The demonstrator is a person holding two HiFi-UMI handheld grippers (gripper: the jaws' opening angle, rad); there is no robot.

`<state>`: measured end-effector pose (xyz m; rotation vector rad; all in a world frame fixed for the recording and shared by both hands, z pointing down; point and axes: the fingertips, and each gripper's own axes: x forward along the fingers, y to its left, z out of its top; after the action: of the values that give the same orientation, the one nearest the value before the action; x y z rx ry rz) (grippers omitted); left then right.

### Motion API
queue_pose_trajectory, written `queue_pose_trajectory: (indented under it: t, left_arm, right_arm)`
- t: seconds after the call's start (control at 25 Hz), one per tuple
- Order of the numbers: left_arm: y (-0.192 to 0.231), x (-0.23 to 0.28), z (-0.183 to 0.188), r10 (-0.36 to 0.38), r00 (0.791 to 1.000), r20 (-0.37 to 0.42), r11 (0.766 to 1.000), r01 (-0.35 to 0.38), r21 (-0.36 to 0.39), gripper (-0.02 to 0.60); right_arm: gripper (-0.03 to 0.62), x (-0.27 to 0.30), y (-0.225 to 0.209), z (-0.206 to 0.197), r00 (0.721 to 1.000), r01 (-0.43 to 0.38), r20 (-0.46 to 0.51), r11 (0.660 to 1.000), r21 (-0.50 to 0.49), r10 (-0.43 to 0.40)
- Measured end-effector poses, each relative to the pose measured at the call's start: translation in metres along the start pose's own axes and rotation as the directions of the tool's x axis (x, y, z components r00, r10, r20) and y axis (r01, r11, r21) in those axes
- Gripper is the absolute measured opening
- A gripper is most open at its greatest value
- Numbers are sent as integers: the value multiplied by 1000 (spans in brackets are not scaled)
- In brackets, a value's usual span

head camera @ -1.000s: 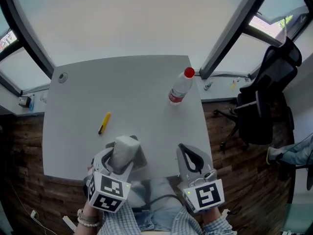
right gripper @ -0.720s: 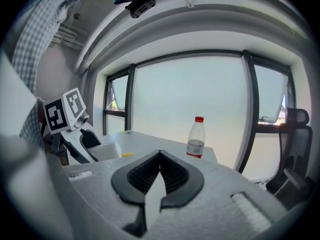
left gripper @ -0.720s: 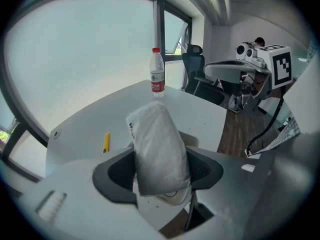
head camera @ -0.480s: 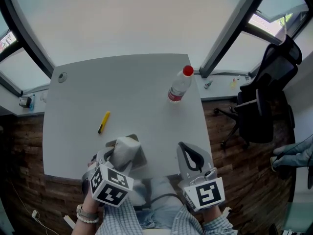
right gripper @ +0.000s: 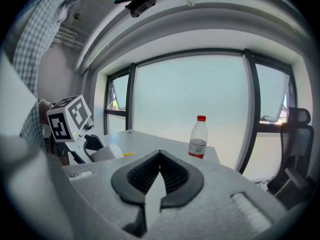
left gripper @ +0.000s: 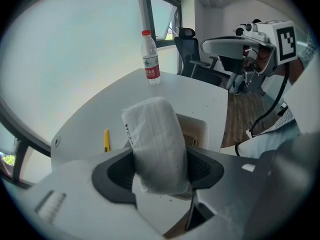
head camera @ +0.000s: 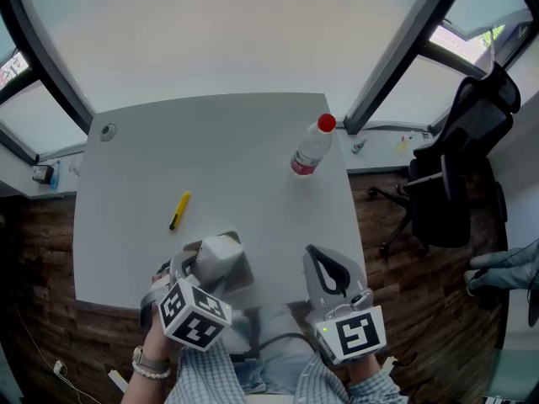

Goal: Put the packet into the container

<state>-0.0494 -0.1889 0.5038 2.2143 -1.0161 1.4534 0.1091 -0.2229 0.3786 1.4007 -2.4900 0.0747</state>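
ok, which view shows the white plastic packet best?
Left gripper view: the white plastic packet fills the centre, clamped between the jaws. Head view shows it small, from above. Right gripper view catches only a pale bit at the left.

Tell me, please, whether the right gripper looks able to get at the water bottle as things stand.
Probably yes. The right gripper is empty, jaws together, and points toward the upright water bottle. Only bare table lies between them. The jaws would need to open first.
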Motion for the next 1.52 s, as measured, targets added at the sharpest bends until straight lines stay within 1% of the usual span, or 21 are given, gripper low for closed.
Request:
queue_pose_trajectory:
  t: [0.12,0.2,0.28,0.32,0.48,0.64,0.8,0.92,0.96,1.0,1.04,1.16,1.28,1.36,1.4,1.44,1.52]
  left_arm:
    - [2,3,-1,36,999,14,999,-36,31,298]
    - [1,5,-2,45,998,31,998,-47,41,308]
    - [0,5,-3,36,998,46,999,-38,39,343]
    - [-1,5,-4,30,998,55,999,-32,35,374]
    - [2,2,-3,24,996,82,1000,-26,17,417]
    - [7,-4,-2,18,994,111,1000,-17,-13,420]
    - [8,-15,4,-9,984,178,998,20,-61,425]
    - [11,-23,5,-9,978,208,997,25,-75,422]
    - [12,-26,5,-7,978,210,997,23,-75,401]
    - [14,-29,5,-4,976,216,997,21,-77,366]
    - [15,-33,6,-3,974,228,996,22,-81,348]
    - [18,-44,11,5,958,286,995,24,-98,275]
    - [22,-53,12,11,946,323,995,21,-96,238]
    - [26,-58,13,32,936,349,995,3,-99,205]
    - [29,-62,14,52,928,368,995,-15,-104,166]
    - [33,-66,14,73,918,390,993,-33,-109,111]
    - [39,-74,17,96,892,443,991,-42,-130,23]
  right_arm:
    - [2,2,4,1,1000,-5,-3,1000,11,5]
    - [2,1,3,-1,1000,0,-3,1000,-4,0]
    - [2,0,2,-1,1000,6,-3,1000,-16,-6]
    - [2,0,2,0,1000,6,-3,1000,-17,-6]
    - [2,-1,4,0,1000,4,-3,1000,-5,-4]
    - [2,1,10,4,1000,-8,-3,1000,6,8]
    - [2,2,14,5,1000,-13,6,1000,-8,13]
    - [2,3,19,8,1000,-19,11,1000,-6,19]
    - [2,3,20,9,1000,-17,13,1000,-13,18]
    - [2,3,20,9,1000,-15,17,1000,-20,15]
    - [2,3,20,11,1000,-14,19,1000,-26,14]
    - [2,4,23,14,1000,-11,22,999,-39,12]
    - [2,4,26,17,1000,-8,26,999,-47,9]
    - [2,5,28,20,999,-9,32,999,-52,10]
    - [2,5,29,21,999,-9,34,999,-54,10]
    - [2,5,30,22,999,-8,35,998,-56,10]
    - [2,6,32,24,999,-5,40,998,-59,8]
